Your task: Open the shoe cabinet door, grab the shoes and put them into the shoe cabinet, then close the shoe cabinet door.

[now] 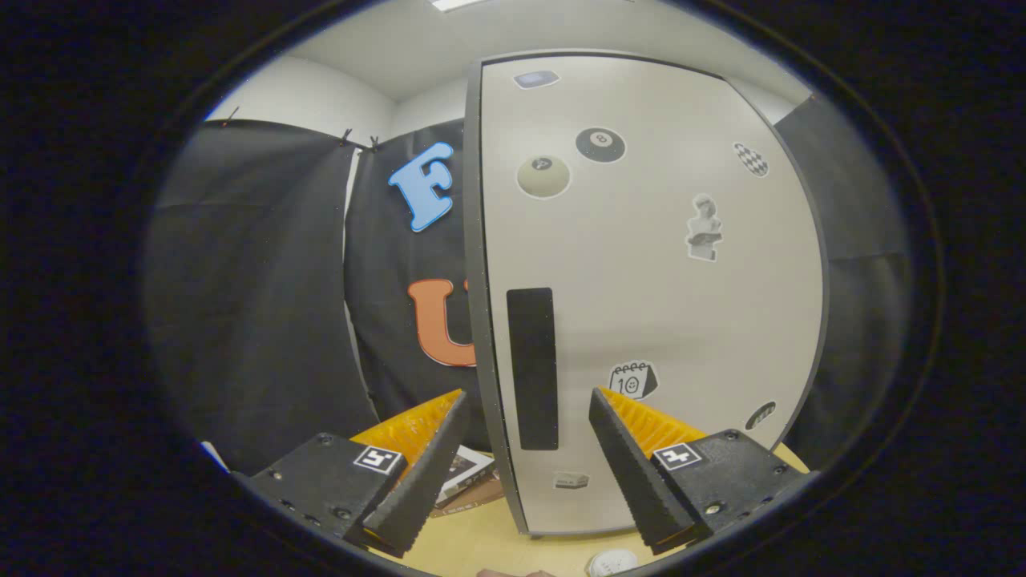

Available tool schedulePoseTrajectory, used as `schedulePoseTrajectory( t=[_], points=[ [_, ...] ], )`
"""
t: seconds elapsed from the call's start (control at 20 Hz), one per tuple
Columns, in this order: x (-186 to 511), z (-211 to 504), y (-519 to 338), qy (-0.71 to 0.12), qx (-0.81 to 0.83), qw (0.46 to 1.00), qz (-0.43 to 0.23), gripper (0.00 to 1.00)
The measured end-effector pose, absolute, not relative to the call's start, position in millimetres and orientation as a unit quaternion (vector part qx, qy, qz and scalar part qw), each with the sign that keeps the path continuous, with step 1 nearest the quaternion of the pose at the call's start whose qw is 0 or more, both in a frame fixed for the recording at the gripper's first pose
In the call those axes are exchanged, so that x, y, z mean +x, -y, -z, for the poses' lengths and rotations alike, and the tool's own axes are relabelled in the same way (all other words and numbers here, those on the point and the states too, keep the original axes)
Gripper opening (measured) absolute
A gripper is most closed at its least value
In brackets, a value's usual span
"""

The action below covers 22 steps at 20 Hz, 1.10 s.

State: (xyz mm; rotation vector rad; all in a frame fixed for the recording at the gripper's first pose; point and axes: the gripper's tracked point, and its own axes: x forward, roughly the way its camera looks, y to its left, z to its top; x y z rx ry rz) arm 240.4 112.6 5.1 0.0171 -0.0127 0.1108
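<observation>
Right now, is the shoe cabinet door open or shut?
Shut: the shoe cabinet door lies flush in its frame, no interior showing. The hand-held gripper, open, straddles the door's dark handle strip.

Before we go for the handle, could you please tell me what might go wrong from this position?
1. The open gripper straddles the cabinet door edge and the dark handle strip; closing here may pinch the edge instead of the handle.
2. Books lie on the table beside the door edge; the door might sweep into them.
</observation>
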Motion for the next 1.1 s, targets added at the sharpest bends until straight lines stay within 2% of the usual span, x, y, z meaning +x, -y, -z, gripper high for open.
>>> schedulePoseTrajectory(
  t=[0.05, 0.15, 0.35, 0.6, 1.1],
  points=[
    [248.5, -7.2, -112.0, 0.006, 0.005, 0.999, -0.049, 0.99],
    [260.2, -8.2, -121.0, 0.002, -0.015, 0.998, -0.059, 0.90],
    [269.8, -12.4, -110.9, 0.001, -0.033, 0.999, -0.018, 0.49],
    [265.1, -12.3, -106.1, -0.006, -0.008, 1.000, -0.015, 0.30],
    [176.0, -7.1, -90.8, -0.036, -0.010, 0.996, -0.084, 0.27]
  ],
)
